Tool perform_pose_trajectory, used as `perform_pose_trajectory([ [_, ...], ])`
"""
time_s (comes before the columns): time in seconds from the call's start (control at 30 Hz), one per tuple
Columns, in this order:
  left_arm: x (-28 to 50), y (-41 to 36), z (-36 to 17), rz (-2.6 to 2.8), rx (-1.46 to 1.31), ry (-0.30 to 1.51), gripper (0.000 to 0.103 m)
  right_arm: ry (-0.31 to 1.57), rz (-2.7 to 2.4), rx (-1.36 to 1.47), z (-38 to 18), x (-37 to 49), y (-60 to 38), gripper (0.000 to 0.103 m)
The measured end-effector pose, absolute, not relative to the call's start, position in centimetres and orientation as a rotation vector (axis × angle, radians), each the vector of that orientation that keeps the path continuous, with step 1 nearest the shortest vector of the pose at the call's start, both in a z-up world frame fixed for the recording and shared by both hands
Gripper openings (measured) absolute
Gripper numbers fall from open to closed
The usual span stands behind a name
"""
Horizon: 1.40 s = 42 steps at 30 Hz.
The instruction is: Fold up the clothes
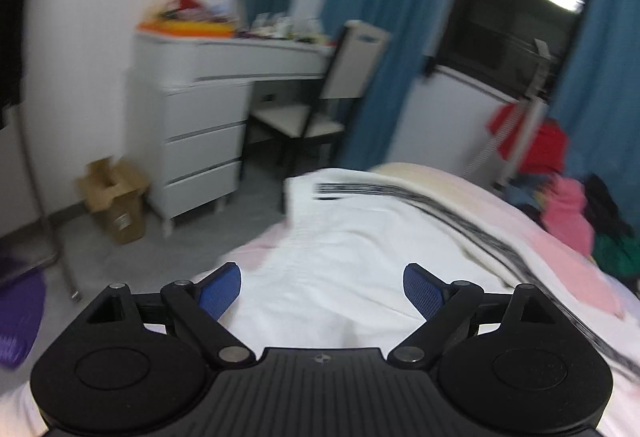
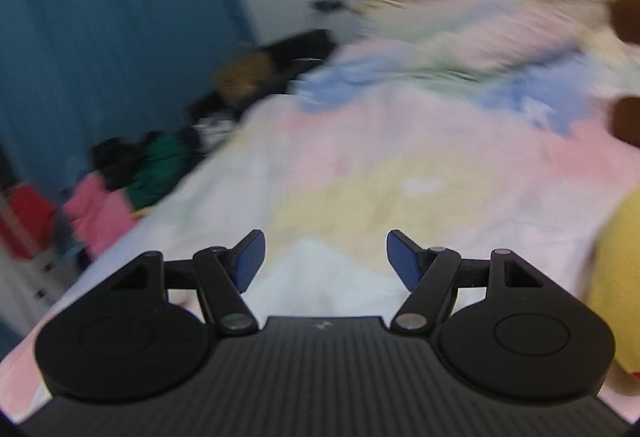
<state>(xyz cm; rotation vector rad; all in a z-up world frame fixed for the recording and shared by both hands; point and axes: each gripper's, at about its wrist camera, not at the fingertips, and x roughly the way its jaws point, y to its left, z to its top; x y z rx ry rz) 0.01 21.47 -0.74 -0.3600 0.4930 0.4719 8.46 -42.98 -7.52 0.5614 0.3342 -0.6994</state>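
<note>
Two grippers are hovering over one bed (image 2: 420, 173), both released, jaws spread wide and grasping nothing. The left gripper (image 1: 322, 291) is pointing at one white garment with black stripes (image 1: 352, 237), which is lying spread on the pastel bedding, its far edge near the foot of the bed. The right gripper (image 2: 325, 261) is pointing up the bed; a white patch, probably the same garment, is showing between its blue pads (image 2: 251, 259).

Both views are blurred, suggesting quick motion. Risk, as a judgement: a pinch closed in haste could catch the bedding together with the garment, or take only one layer, leaving a skewed fold. The garment's far edge could also slip off the bed if tugged.

One pile of clothes (image 1: 576, 209) is lying at the far right of the bed; one white dresser (image 1: 200, 141), one chair (image 1: 320, 109) and one cardboard box (image 1: 116, 197) are standing on the far left.
</note>
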Motion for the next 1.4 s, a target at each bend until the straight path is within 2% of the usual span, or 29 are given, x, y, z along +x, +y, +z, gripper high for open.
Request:
perform_pose_trajectory([
  [0.3, 2.8, 15.6, -1.8, 0.251, -0.237, 0.521, 0.094, 0.383, -0.391, 0.419, -6.7, 10.8, -34.2, 0.070],
  [0.43, 6.7, 10.7, -3.3, 0.125, -0.155, 0.567, 0.094, 0.414, -0.331, 0.344, -7.0, 11.7, -32.0, 0.069],
  [0.7, 15.0, 0.0, -6.5, -0.131, 0.037, 0.651, 0.094, 0.429, -0.319, 0.386, -7.9, 13.3, -31.9, 0.069],
  [0.93, 23.6, -10.3, -11.4, -0.193, 0.330, 0.553, 0.091, 0.486, -0.342, 0.439, -10.4, 14.9, -32.9, 0.069],
  [1.17, 32.1, -11.7, -10.1, -0.043, 0.198, 0.381, 0.090, 0.486, -0.408, 0.460, -12.7, 17.7, -34.3, 0.069],
  [1.3, 37.8, -11.7, -9.3, 0.016, 0.166, 0.403, 0.083, 0.458, -0.403, 0.430, -13.7, 19.4, -34.4, 0.070],
  [1.4, 38.0, -10.2, -8.3, 0.016, 0.120, 0.420, 0.083, 0.465, -0.372, 0.423, -14.7, 20.6, -34.4, 0.069],
])
